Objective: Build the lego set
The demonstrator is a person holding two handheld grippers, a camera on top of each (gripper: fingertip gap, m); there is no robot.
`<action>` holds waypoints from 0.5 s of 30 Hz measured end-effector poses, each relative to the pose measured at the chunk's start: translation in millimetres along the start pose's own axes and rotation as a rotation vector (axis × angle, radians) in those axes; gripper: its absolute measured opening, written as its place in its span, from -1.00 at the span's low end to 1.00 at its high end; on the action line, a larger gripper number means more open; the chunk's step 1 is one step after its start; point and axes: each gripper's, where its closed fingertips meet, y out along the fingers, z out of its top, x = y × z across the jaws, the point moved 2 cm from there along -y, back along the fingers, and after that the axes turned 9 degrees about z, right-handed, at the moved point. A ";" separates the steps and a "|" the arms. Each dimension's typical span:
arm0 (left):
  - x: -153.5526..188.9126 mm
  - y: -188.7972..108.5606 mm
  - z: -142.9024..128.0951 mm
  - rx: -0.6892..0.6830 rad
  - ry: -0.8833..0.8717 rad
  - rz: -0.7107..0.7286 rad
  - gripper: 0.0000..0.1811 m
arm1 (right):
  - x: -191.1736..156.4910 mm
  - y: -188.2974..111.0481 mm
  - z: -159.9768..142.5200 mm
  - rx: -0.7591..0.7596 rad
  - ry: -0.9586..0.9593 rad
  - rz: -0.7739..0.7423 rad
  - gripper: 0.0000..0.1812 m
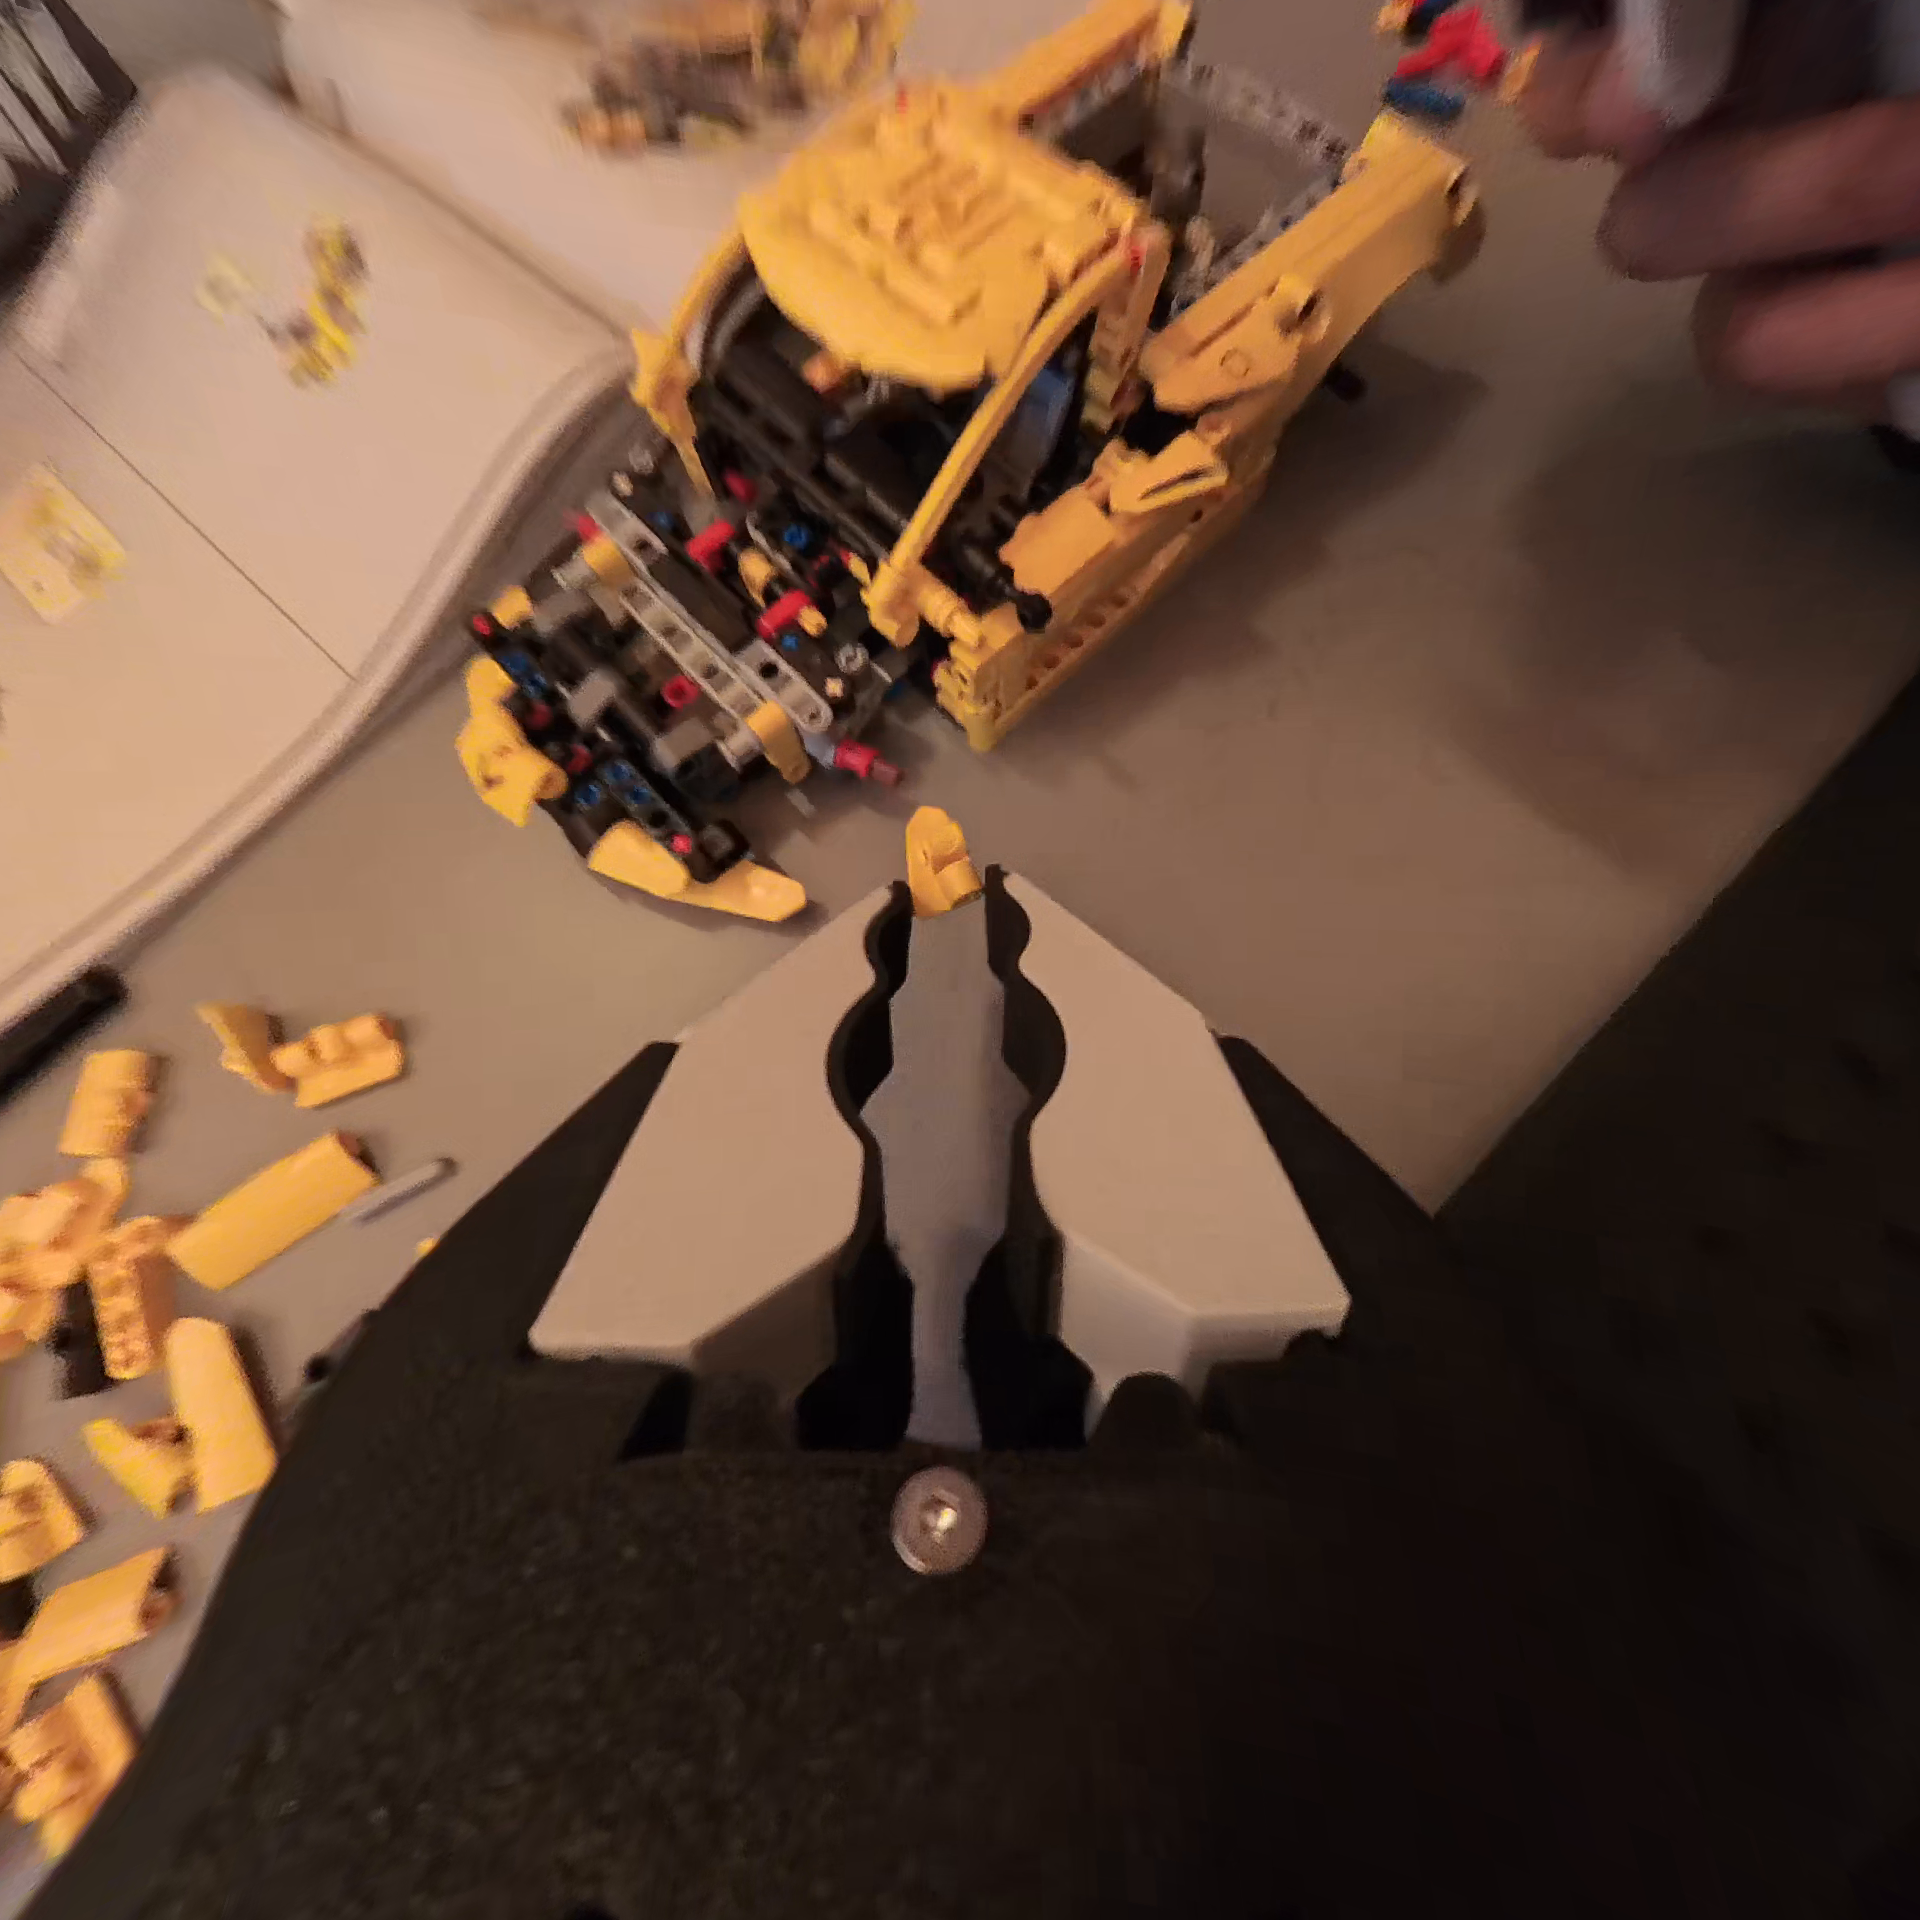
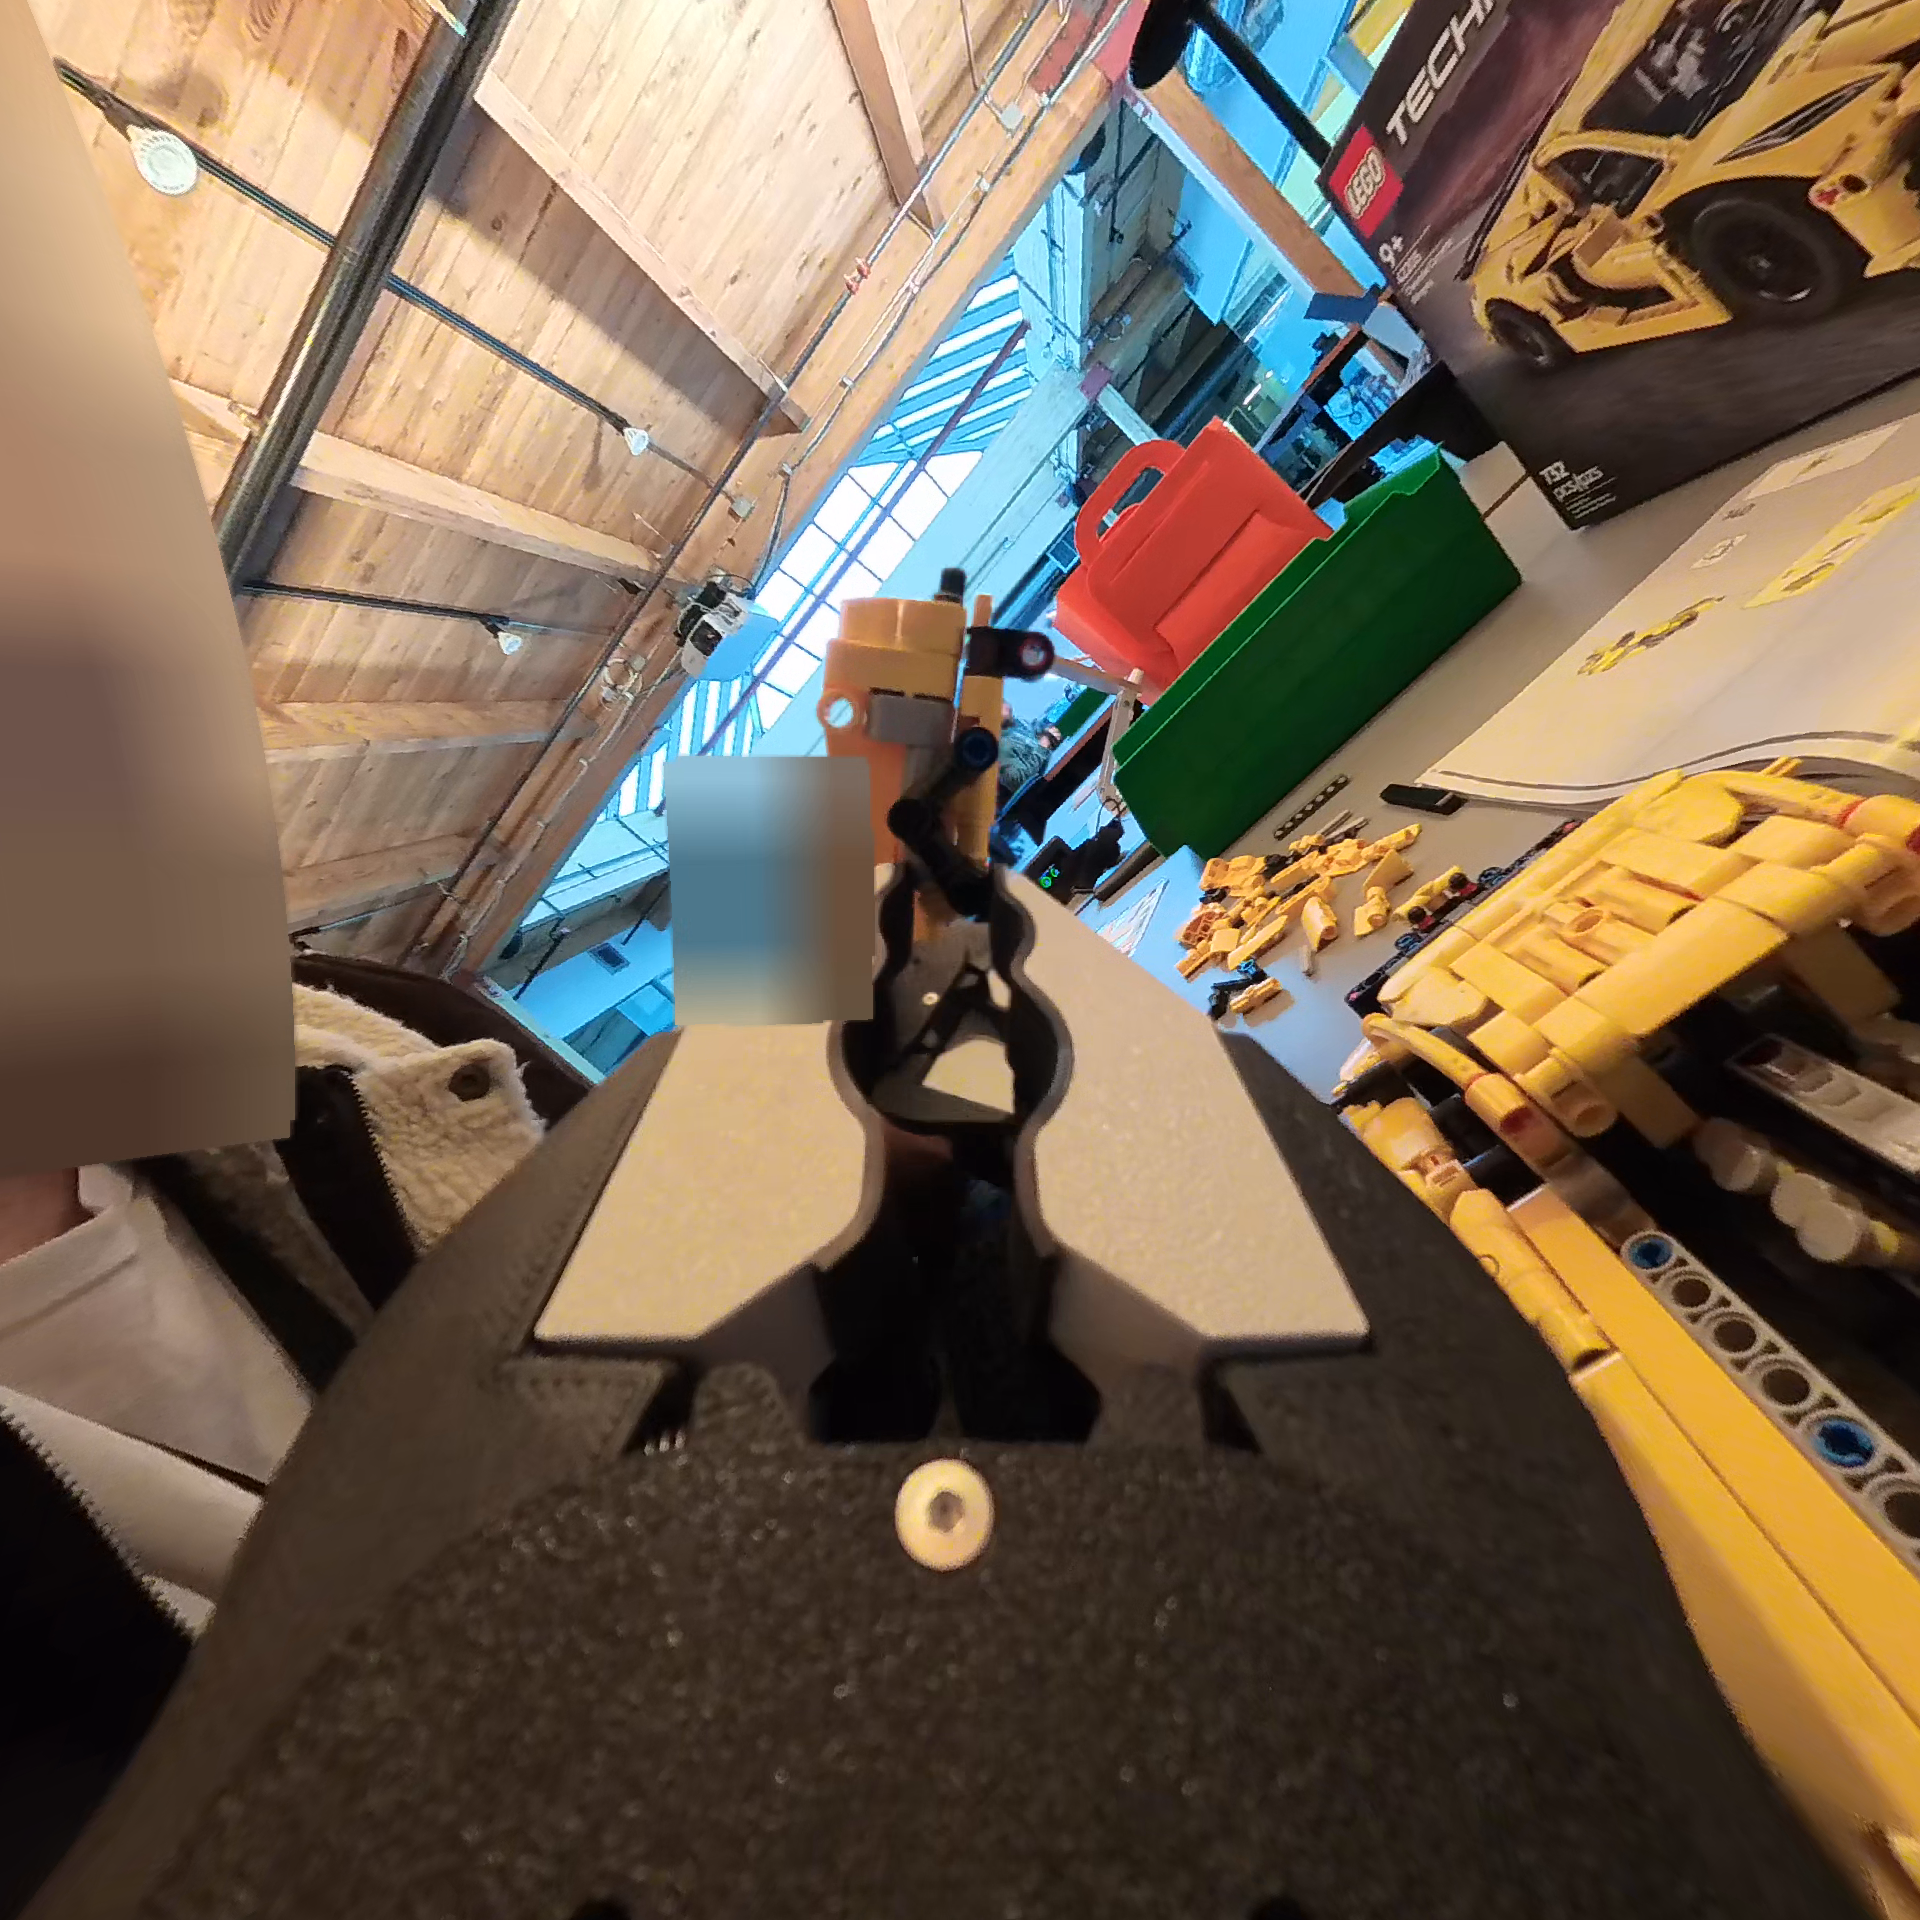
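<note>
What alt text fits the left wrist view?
The left gripper pinches a small yellow piece above a grey table, facing a half-built yellow car model. Loose yellow parts lie at left.

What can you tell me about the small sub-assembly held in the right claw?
The sub-assembly is a small cluster of plastic pieces: orange-yellow blocks on top, a grey connector at the middle, black linkage arms below, a blue pin and a black piece with a red-centred hole on one side. The right claw is shut on its black lower part and holds it in the air, upright along the fingers, away from the table. Nothing else touches it. Its far side is hidden.
</note>
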 end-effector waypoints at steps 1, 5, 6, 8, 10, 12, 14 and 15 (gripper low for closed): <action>-1.8 -7.3 6.3 0.051 -0.002 -0.003 -0.84 | 0.1 -0.4 0.5 0.003 0.002 0.001 -0.86; -3.2 -39.4 42.4 0.354 -0.094 -0.035 -0.85 | 0.4 2.5 -0.2 0.000 -0.010 -0.002 -0.86; -2.4 -46.7 50.1 0.421 -0.123 -0.040 -0.85 | 1.0 4.6 -1.5 -0.006 -0.015 -0.005 -0.86; 4.5 -55.0 57.0 0.486 -0.156 -0.067 -0.85 | 1.7 9.6 -5.6 -0.022 -0.025 -0.010 -0.86; 5.4 -45.7 40.4 0.339 -0.114 -0.027 -0.85 | 2.9 13.3 -10.0 -0.044 -0.032 -0.018 -0.85; 8.2 -43.9 20.6 0.217 -0.056 -0.026 -0.85 | 3.9 13.3 -10.8 -0.049 -0.035 -0.024 -0.86; 16.5 -40.2 -9.2 0.039 -0.026 -0.094 -0.84 | 4.5 11.3 -8.0 -0.035 -0.031 -0.025 -0.86; 19.9 -38.4 -23.3 -0.032 -0.023 -0.128 -0.85 | 4.5 10.4 -6.9 -0.029 -0.026 -0.023 -0.86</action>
